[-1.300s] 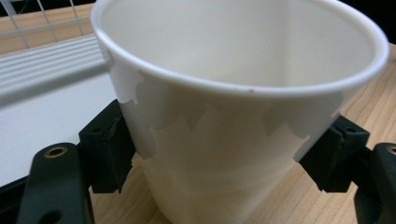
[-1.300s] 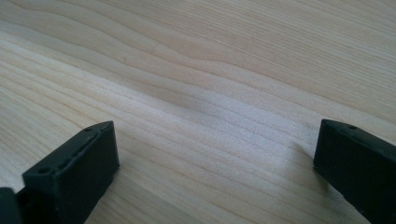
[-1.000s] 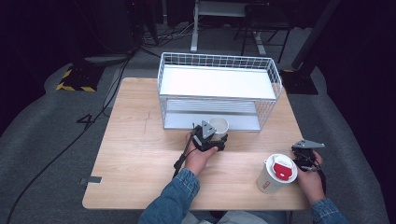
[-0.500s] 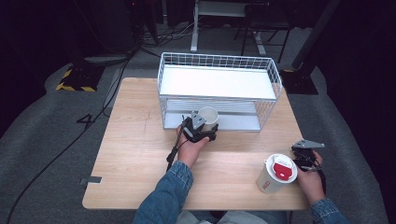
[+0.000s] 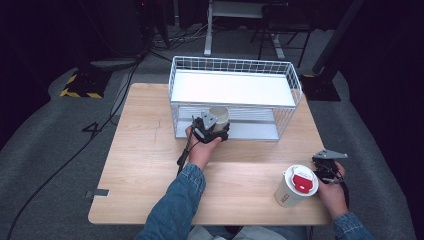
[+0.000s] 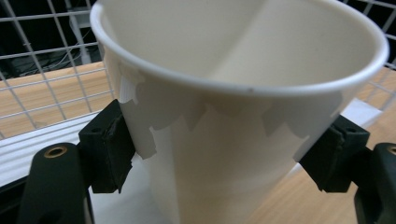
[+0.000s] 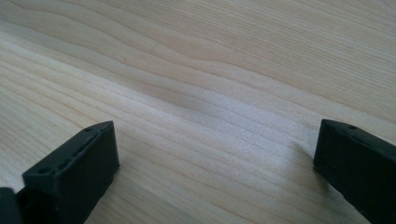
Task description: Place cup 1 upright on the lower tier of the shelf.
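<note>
My left gripper [image 5: 214,131] is shut on an open white paper cup [image 5: 218,116], held upright at the front opening of the white wire rack [image 5: 235,65]. In the left gripper view both black pads [image 6: 109,147] press the cup's [image 6: 233,140] sides, with the rack's wire grid behind it. My right gripper [image 5: 327,165] rests at the table's right edge, just right of a second paper cup [image 5: 296,186] with a white lid and a red mark. In the right gripper view its fingers [image 7: 74,168] stand wide apart over bare wood, nothing between them.
The rack has a white top shelf [image 5: 231,89] and a lower shelf [image 5: 250,129] under it. The wooden table [image 5: 145,165] lies bare to the left and front. Dark floor with cables and a yellow-black striped block [image 5: 79,86] surrounds it.
My left hand has carried the open cup away from me and a little up, toward the rack's lower opening. The right hand and the lidded cup have stayed put.
</note>
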